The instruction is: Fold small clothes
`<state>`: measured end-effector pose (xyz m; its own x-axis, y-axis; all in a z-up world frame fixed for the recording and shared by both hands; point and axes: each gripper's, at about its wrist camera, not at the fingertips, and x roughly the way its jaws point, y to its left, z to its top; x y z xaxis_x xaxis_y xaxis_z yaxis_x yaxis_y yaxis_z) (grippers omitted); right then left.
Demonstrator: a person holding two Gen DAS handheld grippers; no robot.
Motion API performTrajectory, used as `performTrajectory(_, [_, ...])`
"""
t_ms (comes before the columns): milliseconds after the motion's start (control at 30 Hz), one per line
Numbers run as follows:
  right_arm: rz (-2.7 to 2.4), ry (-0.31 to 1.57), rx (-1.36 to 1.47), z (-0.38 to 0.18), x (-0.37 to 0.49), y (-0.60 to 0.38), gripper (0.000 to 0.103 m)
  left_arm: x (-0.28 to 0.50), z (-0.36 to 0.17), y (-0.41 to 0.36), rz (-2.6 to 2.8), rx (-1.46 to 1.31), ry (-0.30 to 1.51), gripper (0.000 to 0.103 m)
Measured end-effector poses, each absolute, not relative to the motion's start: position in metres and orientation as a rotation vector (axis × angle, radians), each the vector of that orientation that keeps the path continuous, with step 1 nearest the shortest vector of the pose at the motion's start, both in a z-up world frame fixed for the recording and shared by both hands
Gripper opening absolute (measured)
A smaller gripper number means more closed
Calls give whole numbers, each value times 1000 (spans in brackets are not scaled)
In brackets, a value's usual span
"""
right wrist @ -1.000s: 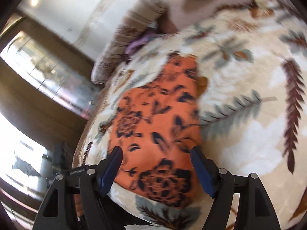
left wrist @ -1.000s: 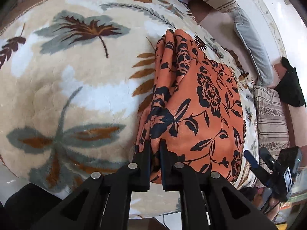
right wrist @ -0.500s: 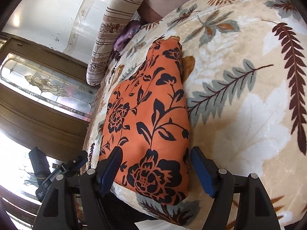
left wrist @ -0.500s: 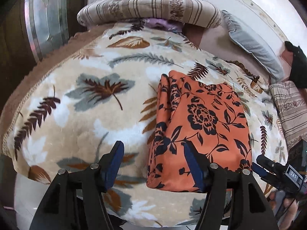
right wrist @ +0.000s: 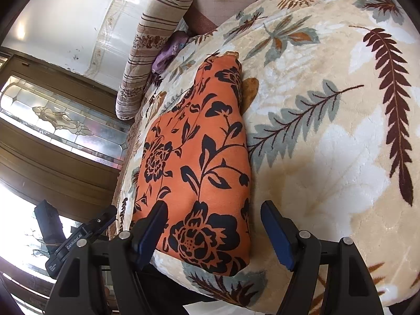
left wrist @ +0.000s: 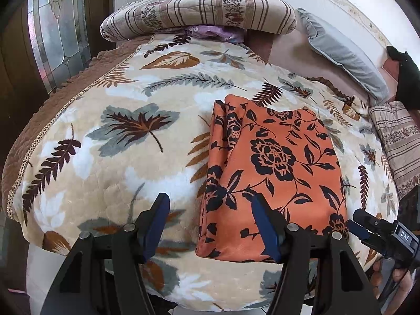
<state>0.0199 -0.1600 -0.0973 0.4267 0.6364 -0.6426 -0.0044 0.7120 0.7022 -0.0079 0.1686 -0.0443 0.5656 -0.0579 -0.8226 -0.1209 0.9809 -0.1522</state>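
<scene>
An orange garment with a black flower print [left wrist: 273, 173] lies folded flat on the leaf-patterned blanket [left wrist: 110, 136], near the bed's front edge. Its bunched folds run along its left side. My left gripper [left wrist: 212, 227] is open and empty, held above the garment's near left corner without touching it. In the right wrist view the same garment [right wrist: 199, 162] lies ahead, and my right gripper [right wrist: 215, 233] is open and empty above its near end. The other gripper shows at the edge of each view, in the left wrist view [left wrist: 383, 233] and in the right wrist view [right wrist: 76, 239].
A striped bolster [left wrist: 199, 13] and a purple cloth [left wrist: 210, 30] lie at the head of the bed. A grey pillow [left wrist: 346, 55] and a striped folded cloth [left wrist: 399, 141] lie at the right. A glazed door [left wrist: 57, 36] stands at the left. The bed edge is just below both grippers.
My left gripper has let go of the garment's near left edge, opened and drawn back and up. The right gripper, open all along, has pulled back a little. The garment now lies flat.
</scene>
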Motion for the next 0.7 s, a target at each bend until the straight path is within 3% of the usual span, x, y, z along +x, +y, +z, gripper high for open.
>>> performTrajectory(600, [435,1078,694,-101,24,-162,76,2,-53,174,3,-236,980,66])
performTrajectory(700, [442,1071,683,-95,35,-161,76,21,-56,193,-45,-336,970,74])
